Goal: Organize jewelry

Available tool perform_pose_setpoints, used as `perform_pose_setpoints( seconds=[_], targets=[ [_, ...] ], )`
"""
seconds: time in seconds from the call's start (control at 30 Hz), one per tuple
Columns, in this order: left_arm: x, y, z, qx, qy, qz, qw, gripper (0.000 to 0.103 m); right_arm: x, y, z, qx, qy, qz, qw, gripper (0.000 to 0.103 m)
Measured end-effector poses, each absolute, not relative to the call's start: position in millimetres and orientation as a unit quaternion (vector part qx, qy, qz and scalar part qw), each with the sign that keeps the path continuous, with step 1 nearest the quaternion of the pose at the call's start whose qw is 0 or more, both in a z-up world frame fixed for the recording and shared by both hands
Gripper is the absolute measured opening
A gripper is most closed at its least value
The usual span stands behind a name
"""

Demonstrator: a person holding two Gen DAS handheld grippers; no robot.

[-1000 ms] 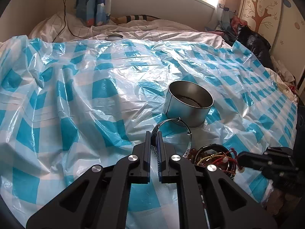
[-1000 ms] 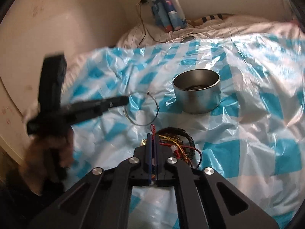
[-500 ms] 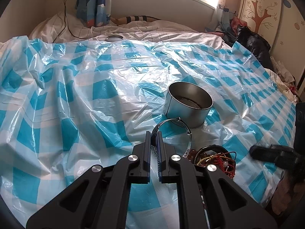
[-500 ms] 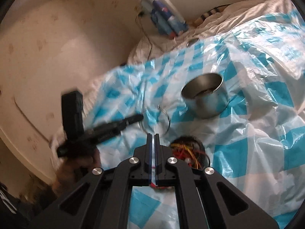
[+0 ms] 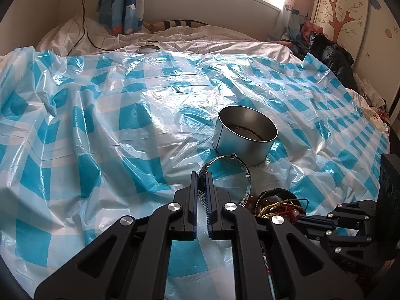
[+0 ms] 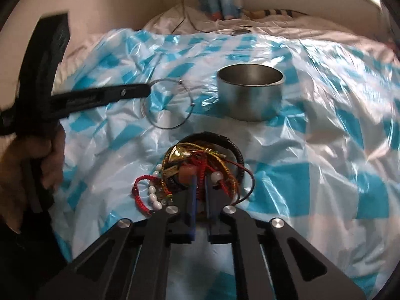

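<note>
Our left gripper [image 5: 202, 182] has its fingers clamped on a bangle [image 5: 226, 172]; our right gripper [image 6: 199, 183], just closing, pinches red cord [image 6: 200, 175] low in the frame.

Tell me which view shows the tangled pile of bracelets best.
The right wrist view: the tangled pile of bracelets lies centred and near, with red cords, gold strands, white beads and a black braided ring distinct, and the right tool shut on a red strand. The left wrist view catches only part, half hidden behind the left tool.
</note>
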State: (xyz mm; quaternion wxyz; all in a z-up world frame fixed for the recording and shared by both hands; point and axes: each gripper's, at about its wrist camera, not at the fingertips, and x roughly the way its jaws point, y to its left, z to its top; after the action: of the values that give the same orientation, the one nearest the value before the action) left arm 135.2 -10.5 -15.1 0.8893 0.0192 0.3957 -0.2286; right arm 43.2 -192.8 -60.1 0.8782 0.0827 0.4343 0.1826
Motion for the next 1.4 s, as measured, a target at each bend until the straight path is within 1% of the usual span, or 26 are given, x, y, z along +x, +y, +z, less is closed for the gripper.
perform_pose_setpoints(
  seconds=[0.1, 0.13, 0.3, 0.43, 0.53, 0.6, 0.67, 0.7, 0.77, 0.87, 1.0, 1.03, 1.07, 1.1, 1.13, 1.23, 1.3, 1.37, 1.4],
  targets=[
    [135, -11, -15, 0.019, 0.396, -0.228, 0.889, 0.005, 41, -205, -51, 0.138, 0.418, 0.201, 0.875, 0.006],
    [135, -11, -15, 0.019, 0.395, -0.228, 0.89, 0.005, 41, -214, -48, 0.176, 0.405, 0.217, 0.87, 0.006],
    [134, -12, -13, 0.016, 0.389, -0.23, 0.892, 0.005, 38, -241, -30, 0.293, 0.347, 0.265, 0.851, 0.006],
    [133, -10, -8, 0.006, 0.379, -0.236, 0.895, 0.005, 39, -256, -18, 0.349, 0.315, 0.284, 0.835, 0.006],
    [132, -11, -4, -0.002, 0.37, -0.246, 0.896, 0.005, 40, -261, -12, 0.367, 0.304, 0.29, 0.83, 0.006],
    [132, -10, -3, -0.007, 0.367, -0.252, 0.895, 0.005, 43, -262, -11, 0.368, 0.309, 0.294, 0.826, 0.006],
    [133, -13, -6, 0.012, 0.37, -0.239, 0.897, 0.005, 50, -244, -11, 0.293, 0.361, 0.285, 0.838, 0.006],
    [133, -14, -7, 0.014, 0.373, -0.237, 0.897, 0.005, 52, -239, -15, 0.278, 0.376, 0.274, 0.841, 0.006],
    [133, -13, -8, 0.008, 0.374, -0.24, 0.896, 0.005, 54, -249, -30, 0.34, 0.376, 0.282, 0.815, 0.005],
    [132, -13, -7, 0.01, 0.373, -0.242, 0.895, 0.005, 57, -257, -43, 0.381, 0.39, 0.291, 0.786, 0.005],
    [132, -14, -8, 0.01, 0.375, -0.243, 0.895, 0.005, 54, -265, -47, 0.38, 0.389, 0.257, 0.799, 0.006],
    [132, -14, -8, 0.01, 0.375, -0.243, 0.895, 0.005, 54, -264, -46, 0.367, 0.393, 0.245, 0.807, 0.008],
    [132, -13, -9, 0.009, 0.375, -0.243, 0.895, 0.005, 54, -262, -44, 0.34, 0.402, 0.226, 0.82, 0.015],
    [132, -14, -8, 0.009, 0.375, -0.243, 0.895, 0.005, 54, -260, -45, 0.319, 0.409, 0.211, 0.828, 0.044],
    [132, -14, -9, 0.01, 0.376, -0.243, 0.894, 0.005, 51, -255, -44, 0.285, 0.418, 0.19, 0.841, 0.059],
    [131, -15, -9, 0.011, 0.378, -0.245, 0.893, 0.005, 48, -245, -51, 0.22, 0.446, 0.163, 0.852, 0.059],
    [131, -15, -9, 0.011, 0.378, -0.245, 0.893, 0.005, 46, -241, -60, 0.201, 0.46, 0.16, 0.85, 0.058],
    [131, -15, -9, 0.011, 0.378, -0.245, 0.893, 0.005, 42, -236, -65, 0.17, 0.471, 0.151, 0.852, 0.055],
    [131, -15, -9, 0.012, 0.378, -0.245, 0.893, 0.005, 40, -233, -66, 0.156, 0.476, 0.149, 0.853, 0.049]
  ],
)
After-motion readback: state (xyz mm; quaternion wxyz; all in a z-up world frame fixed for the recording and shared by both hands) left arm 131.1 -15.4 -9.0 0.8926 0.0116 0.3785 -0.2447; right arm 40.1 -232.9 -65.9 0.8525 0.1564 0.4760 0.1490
